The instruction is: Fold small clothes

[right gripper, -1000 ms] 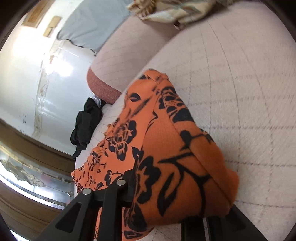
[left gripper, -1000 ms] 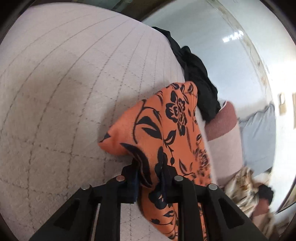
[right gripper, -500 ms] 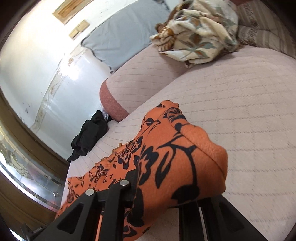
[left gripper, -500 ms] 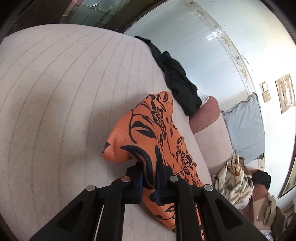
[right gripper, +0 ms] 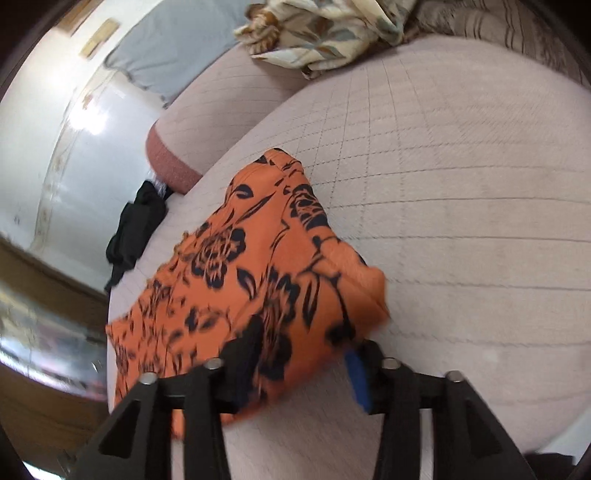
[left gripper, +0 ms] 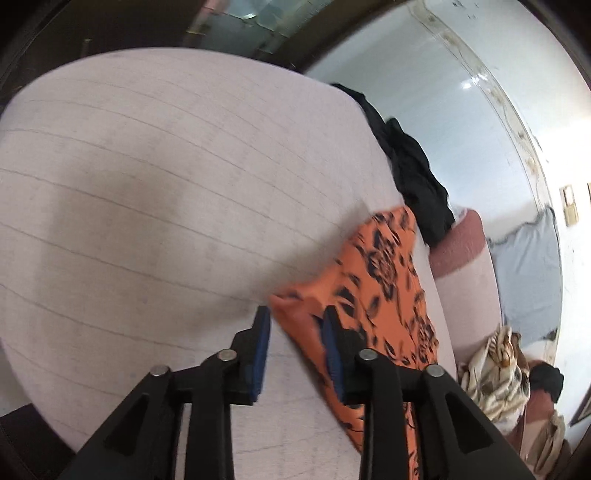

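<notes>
Orange floral-print garment [left gripper: 384,280] lies folded on the quilted beige cushion [left gripper: 155,221], its folded edge nearest both cameras. Left hand-held gripper [left gripper: 295,350]: jaws spread, having just been opening; the garment's corner sits between the blue pads, at most touching the right one. Right hand-held gripper [right gripper: 303,365]: jaws spread, likewise just opening, cloth draped loosely between them. Bare cushion extends from 9 to 12 o'clock in the left view. Black clothing [left gripper: 413,173] lies at the cushion edge at 1 o'clock; patterned cream cloth [right gripper: 325,29] at 12 o'clock in the right view.
</notes>
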The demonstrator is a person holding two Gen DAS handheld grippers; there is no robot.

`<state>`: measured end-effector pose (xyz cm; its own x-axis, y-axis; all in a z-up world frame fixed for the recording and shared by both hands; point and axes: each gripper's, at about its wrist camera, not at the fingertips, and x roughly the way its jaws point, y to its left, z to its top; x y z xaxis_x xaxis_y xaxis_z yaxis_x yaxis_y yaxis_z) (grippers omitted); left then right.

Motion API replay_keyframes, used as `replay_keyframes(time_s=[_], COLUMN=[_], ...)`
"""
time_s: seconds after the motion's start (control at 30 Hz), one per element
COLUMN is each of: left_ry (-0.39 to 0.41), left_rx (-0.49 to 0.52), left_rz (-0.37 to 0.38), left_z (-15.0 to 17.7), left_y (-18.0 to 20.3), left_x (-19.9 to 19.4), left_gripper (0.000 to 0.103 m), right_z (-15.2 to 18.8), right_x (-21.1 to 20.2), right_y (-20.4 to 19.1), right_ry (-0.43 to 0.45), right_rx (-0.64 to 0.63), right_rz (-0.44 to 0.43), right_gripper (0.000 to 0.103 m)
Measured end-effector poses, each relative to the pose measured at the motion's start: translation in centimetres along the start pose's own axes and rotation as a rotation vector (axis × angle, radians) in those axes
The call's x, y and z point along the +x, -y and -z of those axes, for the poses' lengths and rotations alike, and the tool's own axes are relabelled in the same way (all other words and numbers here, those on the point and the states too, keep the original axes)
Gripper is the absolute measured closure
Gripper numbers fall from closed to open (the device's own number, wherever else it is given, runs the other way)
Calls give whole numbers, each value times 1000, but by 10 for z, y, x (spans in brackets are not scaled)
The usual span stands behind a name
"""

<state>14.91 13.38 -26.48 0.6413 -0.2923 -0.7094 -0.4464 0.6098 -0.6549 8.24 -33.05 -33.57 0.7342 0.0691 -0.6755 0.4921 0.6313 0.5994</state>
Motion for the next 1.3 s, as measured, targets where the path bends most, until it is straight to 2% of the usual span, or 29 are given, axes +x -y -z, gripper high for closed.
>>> replay_keyframes(time_s=[0.13, 0.2, 0.3, 0.4, 0.53, 0.63, 0.67, 0.7, 0.73, 0.77, 0.83, 0.97, 1.1, 1.2, 1.3], left_ry=[-21, -75, -187, -262, -230, -204, -193, -178, -172, -160, -127, -37, 7, 20, 42], left_rx=[-13, -2, 5, -1, 5, 24, 40, 69, 90, 103, 133, 293, 397, 431, 493], left_rz=[20, 67, 139, 197, 197, 188, 177, 157, 139, 124, 118, 119, 106, 68, 39], left_z=[-4, -5, 3, 8, 1, 2, 4, 6, 8, 10, 12, 22, 29, 31, 36], left_y=[-10, -13, -5, 5, 18, 23, 26, 29, 34, 37, 42, 73, 87, 92, 101], left_x=[0, 4, 26, 47, 59, 64, 64, 64, 67, 68, 64, 53, 48, 51, 50], left_gripper=[69, 68, 67, 62, 56, 58, 65, 73, 81, 82, 85, 86, 86, 86, 86], right_z=[27, 42, 54, 62, 68, 72, 76, 77, 75, 72, 69, 59, 46, 50, 44], right_x=[-36, -47, -42, -14, 34, 76, 94, 101, 101, 101, 104, 104, 83, 108, 105], right_y=[-13, -34, -70, -114, -148, -150, -146, -140, -136, -134, -131, -119, -123, -123, -122], right_ry=[11, 39, 34, -1, -96, -202, -262, -265, -254, -275, -307, -347, -260, -383, -395], right_rx=[-141, -242, -340, -404, -432, -418, -425, -418, -403, -380, -364, -284, -300, -330, -320], right_rz=[-25, -71, -161, -232, -267, -226, -184, -179, -192, -208, -228, -291, -295, -264, -279], right_gripper=[54, 54, 56, 66, 66, 67, 70, 82, 82, 82, 82, 83, 78, 79, 79])
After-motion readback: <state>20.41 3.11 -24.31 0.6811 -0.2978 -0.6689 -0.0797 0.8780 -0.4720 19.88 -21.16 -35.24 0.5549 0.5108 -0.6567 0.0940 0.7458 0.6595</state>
